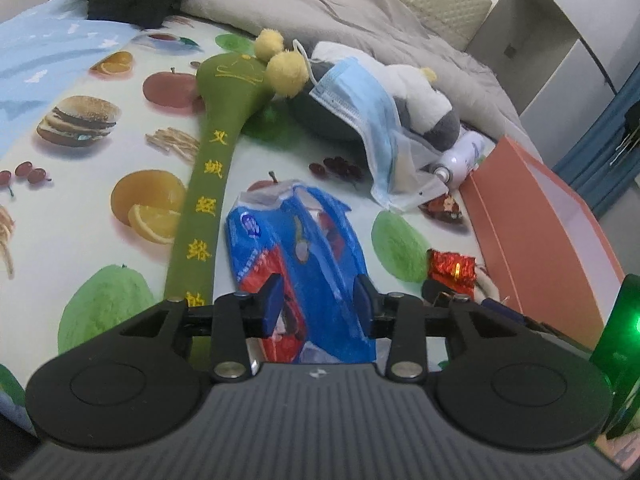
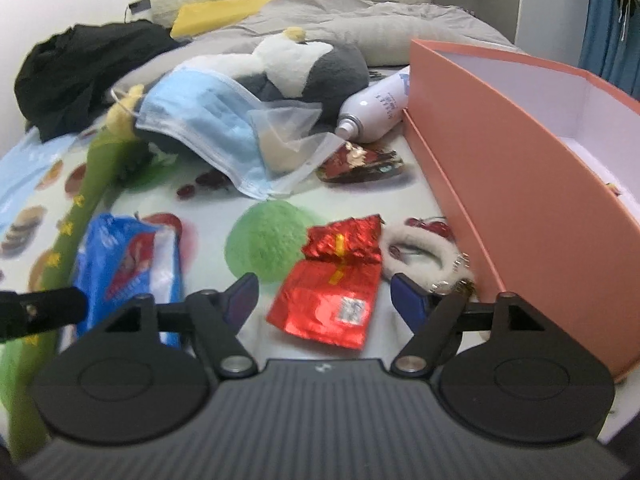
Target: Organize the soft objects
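Observation:
A blue and red tissue pack (image 1: 296,240) lies flat on the fruit-print bedsheet (image 1: 80,216). My left gripper (image 1: 318,300) stands open just over its near end, one finger at each side. A long green plush mallet (image 1: 216,152) lies to its left. Beyond sits a grey and white plush toy (image 1: 420,96) with a blue face mask (image 1: 360,100) draped over it. My right gripper (image 2: 326,300) is wide open above a crinkled red foil packet (image 2: 332,292), not touching it. A white fuzzy hair tie (image 2: 420,256) lies by its right finger. The tissue pack (image 2: 124,256) shows at left there.
An open orange box (image 2: 500,152) with a white inside stands along the right. A white spray can (image 2: 372,108), a clear pouch (image 2: 288,136) and a red snack pack (image 2: 360,164) lie near the toy. A black garment (image 2: 80,72) and a grey duvet (image 1: 360,12) fill the back.

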Available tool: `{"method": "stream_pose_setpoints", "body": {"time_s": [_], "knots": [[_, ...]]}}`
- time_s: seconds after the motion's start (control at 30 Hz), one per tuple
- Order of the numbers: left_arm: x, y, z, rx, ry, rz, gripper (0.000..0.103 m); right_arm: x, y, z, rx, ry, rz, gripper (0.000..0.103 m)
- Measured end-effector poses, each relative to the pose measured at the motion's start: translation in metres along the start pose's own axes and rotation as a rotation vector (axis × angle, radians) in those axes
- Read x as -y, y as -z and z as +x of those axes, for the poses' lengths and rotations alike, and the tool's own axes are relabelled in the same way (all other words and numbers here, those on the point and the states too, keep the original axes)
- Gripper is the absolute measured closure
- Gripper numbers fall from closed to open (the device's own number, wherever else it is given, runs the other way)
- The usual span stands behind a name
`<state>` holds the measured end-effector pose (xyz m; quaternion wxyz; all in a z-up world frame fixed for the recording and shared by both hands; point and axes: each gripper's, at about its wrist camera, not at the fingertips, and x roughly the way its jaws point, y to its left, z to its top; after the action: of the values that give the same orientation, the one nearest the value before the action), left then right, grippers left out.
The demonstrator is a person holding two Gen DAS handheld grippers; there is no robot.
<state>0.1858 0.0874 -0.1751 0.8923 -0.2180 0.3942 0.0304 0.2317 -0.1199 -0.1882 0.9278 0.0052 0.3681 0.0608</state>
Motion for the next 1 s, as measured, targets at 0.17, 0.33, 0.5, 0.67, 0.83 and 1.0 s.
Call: {"method": "stream_pose_setpoints", "body": {"time_s": [0.17,0.33,0.5,0.67,0.83,1.0], "knots": [[-0.002,-0.008,0.004,-0.007,0.027,-0.029,0.059,-0.006,-0.003,0.012,0.01,0.045,-0.044,0.029],[0.002,-0.008,0.007,-0.014,0.03,-0.022,0.059,-0.005,0.001,0.021,-0.03,0.041,-0.075,0.038],[0.004,-0.006,0.01,-0.021,0.021,-0.005,0.059,-0.003,0.008,0.015,-0.004,0.027,-0.116,0.044],[0.011,-0.003,0.009,-0.034,-0.014,0.04,0.059,0.003,0.011,-0.002,-0.022,-0.022,-0.113,0.046],[0.018,0.0,0.012,-0.044,-0.055,0.064,0.059,0.008,0.016,-0.02,-0.049,-0.08,-0.119,0.046],[0.022,0.004,0.011,-0.054,-0.082,0.078,0.059,0.012,0.021,-0.038,-0.079,-0.115,-0.122,0.045]]}}
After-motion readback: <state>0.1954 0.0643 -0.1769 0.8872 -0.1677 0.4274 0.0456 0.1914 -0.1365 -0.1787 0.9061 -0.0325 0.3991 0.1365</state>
